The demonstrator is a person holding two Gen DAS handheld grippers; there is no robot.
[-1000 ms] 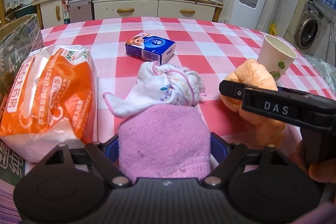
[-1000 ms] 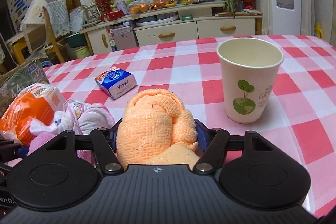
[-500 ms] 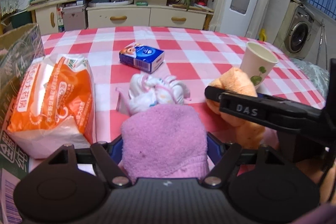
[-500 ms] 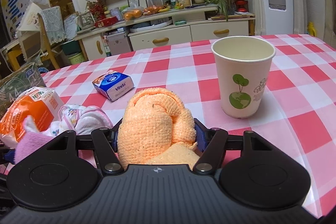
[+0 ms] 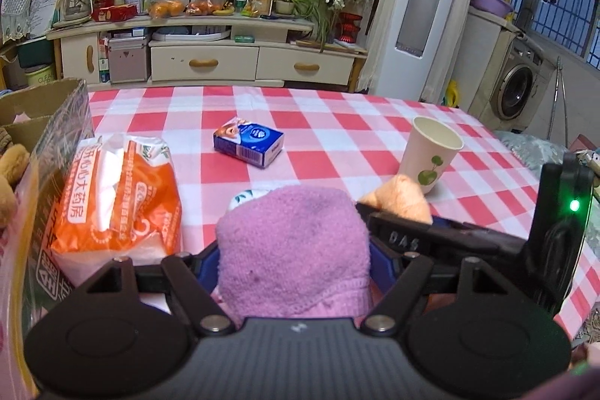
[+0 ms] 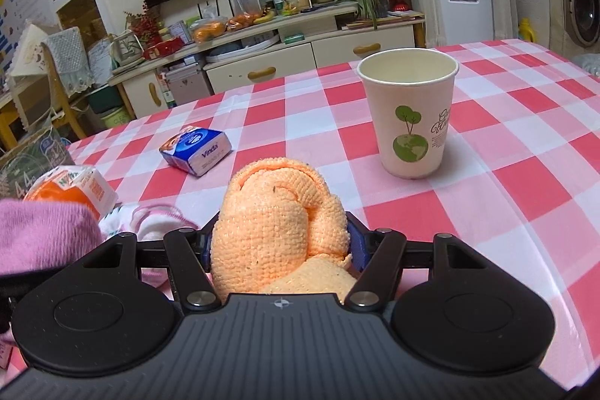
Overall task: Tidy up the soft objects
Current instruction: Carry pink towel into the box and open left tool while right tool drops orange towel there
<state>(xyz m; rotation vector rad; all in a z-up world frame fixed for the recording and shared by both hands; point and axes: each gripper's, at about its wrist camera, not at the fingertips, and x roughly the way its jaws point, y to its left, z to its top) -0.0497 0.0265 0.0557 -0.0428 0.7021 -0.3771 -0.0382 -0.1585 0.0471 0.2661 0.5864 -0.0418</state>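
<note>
Left gripper (image 5: 294,263) is clamped on the purple towel (image 5: 292,246), blue pads pressing its sides; the towel bulges up and fwd between the fingers. Right gripper (image 6: 279,246) is likewise clamped on the orange cloth (image 6: 277,212), a rolled wad filling the gap, w/ a loose fold drooping toward the camera.

Step in hand, as I read it: carry both soft items to the cardboard box (image 5: 45,107) at the table's left edge. To do it well: keep both grips firm, since terry compresses and can creep out. Lift clear of the tablecloth so the hanging folds don't drag. Swing the left one first; the right gripper sits close beside it on the right, body nearly touching, so moving together risks a bump. Pass above the orange tissue pack (image 5: 116,197), which lies along the left edge betw. gripper and box.

Rel. to grippers: purple towel is in the left jaws, near the table's front edge; orange cloth is in the right jaws, just right of it. A white baby garment (image 6: 150,220) lies on the cloth just ahead of both, mostly hidden. Blue Vinda pack (image 5: 249,143) sits mid-table; paper cup (image 6: 410,115) stands upright toward the right edge, apart from the orange cloth.
</note>
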